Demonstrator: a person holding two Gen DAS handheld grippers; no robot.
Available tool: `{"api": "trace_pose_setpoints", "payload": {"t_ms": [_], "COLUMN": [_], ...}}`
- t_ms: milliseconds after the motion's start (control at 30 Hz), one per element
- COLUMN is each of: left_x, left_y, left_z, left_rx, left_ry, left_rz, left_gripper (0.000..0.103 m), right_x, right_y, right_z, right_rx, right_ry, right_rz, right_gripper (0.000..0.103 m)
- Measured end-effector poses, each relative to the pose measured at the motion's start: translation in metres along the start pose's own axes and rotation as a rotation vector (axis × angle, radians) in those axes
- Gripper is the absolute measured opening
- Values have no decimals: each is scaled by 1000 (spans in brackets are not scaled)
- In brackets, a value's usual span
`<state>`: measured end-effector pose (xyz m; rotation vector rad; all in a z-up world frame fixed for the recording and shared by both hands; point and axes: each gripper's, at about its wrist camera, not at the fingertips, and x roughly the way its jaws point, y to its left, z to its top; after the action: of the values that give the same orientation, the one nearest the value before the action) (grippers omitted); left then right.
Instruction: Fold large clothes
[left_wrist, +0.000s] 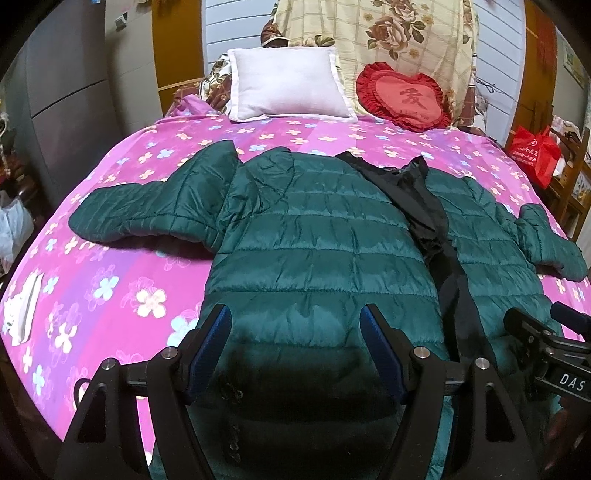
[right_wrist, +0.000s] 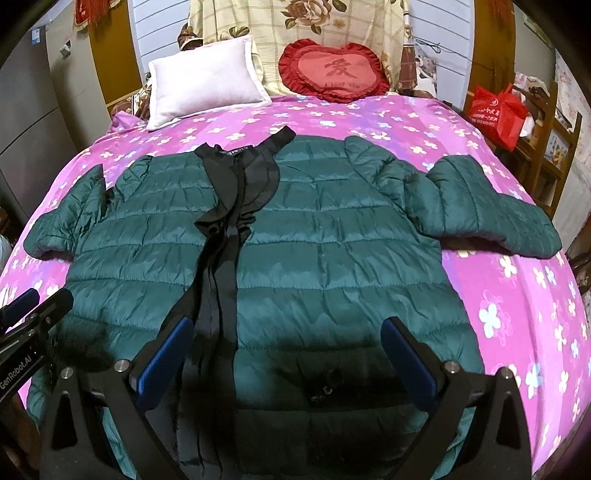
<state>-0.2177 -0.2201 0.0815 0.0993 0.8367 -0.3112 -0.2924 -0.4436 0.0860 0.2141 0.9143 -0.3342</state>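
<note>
A dark green quilted puffer jacket (left_wrist: 317, 236) lies spread flat on the bed, front up, with a black lining strip (left_wrist: 436, 229) running down its opening and both sleeves out to the sides. It also shows in the right wrist view (right_wrist: 332, 251). My left gripper (left_wrist: 295, 332) is open and empty, hovering over the jacket's lower left panel near the hem. My right gripper (right_wrist: 288, 343) is open and empty over the lower right panel, just right of the black strip (right_wrist: 225, 243). The right gripper's body shows at the left view's right edge (left_wrist: 546, 343).
The bed has a pink flowered cover (left_wrist: 122, 280). A white pillow (left_wrist: 288, 85) and a red heart cushion (left_wrist: 402, 98) lie at the head. A red bag (right_wrist: 495, 110) sits on a wooden shelf to the right. A grey cabinet (left_wrist: 66, 92) stands on the left.
</note>
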Motion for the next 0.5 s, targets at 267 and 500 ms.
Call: {"api": "trace_pose_setpoints", "payload": {"t_ms": [267,500], "left_x": [9,19], "left_y": [8,15], "left_z": [4,6], "left_rx": [-8,-19], "left_ry": [10,20], "left_rz": [15,31], "left_gripper": [56,56], "right_x": [7,15], "right_y": [8,16], "right_z": [10,20], "right_rx": [-12,-21], "right_ry": [-1,-2], "right_rz": [7,17], "right_gripper": [103,103]}}
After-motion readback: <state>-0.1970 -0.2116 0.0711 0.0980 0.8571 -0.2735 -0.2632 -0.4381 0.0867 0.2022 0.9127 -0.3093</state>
